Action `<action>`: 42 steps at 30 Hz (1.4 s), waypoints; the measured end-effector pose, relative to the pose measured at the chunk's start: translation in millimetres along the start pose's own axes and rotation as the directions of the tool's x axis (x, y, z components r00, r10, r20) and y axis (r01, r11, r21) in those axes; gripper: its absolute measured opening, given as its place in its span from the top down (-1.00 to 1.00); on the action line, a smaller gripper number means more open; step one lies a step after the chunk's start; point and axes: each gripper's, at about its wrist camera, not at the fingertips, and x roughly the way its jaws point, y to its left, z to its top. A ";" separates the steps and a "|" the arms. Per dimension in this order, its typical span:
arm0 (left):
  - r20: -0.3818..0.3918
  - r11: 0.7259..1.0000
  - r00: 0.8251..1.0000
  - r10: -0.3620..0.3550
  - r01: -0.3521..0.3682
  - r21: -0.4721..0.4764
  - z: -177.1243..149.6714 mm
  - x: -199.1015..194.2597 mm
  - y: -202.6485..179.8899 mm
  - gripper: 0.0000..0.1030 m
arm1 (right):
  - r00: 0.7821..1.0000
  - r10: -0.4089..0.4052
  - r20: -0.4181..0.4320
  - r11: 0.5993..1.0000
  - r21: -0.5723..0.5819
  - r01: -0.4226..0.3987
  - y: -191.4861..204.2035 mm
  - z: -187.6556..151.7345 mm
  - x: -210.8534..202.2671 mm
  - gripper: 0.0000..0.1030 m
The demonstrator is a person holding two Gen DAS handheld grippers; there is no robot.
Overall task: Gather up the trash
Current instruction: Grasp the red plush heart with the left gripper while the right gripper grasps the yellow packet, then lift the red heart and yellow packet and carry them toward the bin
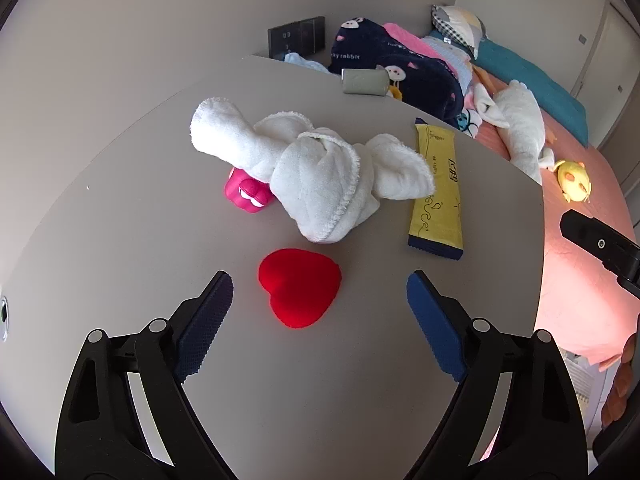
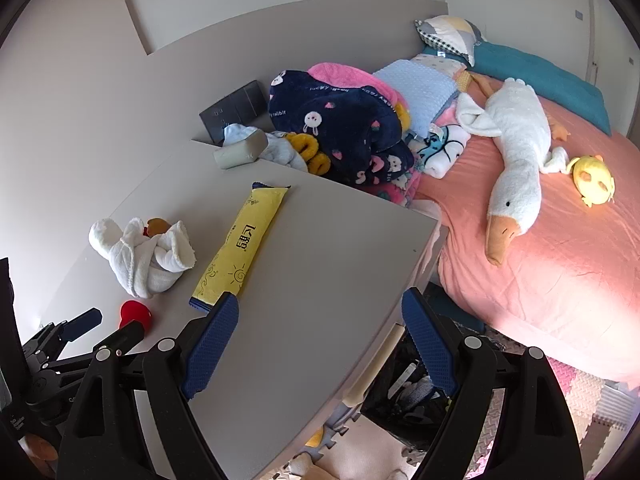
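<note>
A yellow snack wrapper [image 1: 437, 190] lies flat on the grey table [image 1: 120, 240]; it also shows in the right wrist view [image 2: 236, 248]. A red heart-shaped object [image 1: 300, 286] sits just ahead of my open left gripper [image 1: 320, 292], between its fingers. A knotted white towel [image 1: 316, 164] lies behind it, partly covering a pink toy [image 1: 246, 192]. My right gripper [image 2: 320, 312] is open and empty, above the table's near corner, its left finger by the wrapper's near end. A dark bin [image 2: 416, 400] with trash sits below the table edge.
A grey-green packet [image 1: 364, 81] lies at the table's far edge. Right of the table is a bed [image 2: 560, 260] with a navy blanket [image 2: 344, 128], a plush goose [image 2: 516, 160] and a yellow chick toy [image 2: 592, 178]. Foam mats cover the floor.
</note>
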 end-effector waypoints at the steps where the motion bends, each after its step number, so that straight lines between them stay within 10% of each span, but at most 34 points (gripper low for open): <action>1: -0.004 1.000 1.000 -0.001 0.001 0.001 1.5 2.7 1.5 -0.63 | 1.000 0.002 -0.004 1.000 -0.001 -0.002 2.6 1.6 3.6 -0.63; 29: -0.041 1.000 0.999 -0.028 0.028 0.006 10.0 33.6 25.4 0.14 | 0.993 -0.015 -0.114 0.998 -0.066 0.007 67.0 35.3 101.8 -0.47; 42: -0.022 0.999 1.000 0.002 -0.002 -0.044 1.4 17.1 49.8 0.14 | 0.993 -0.030 -0.119 0.992 -0.124 0.015 73.4 32.9 100.8 0.62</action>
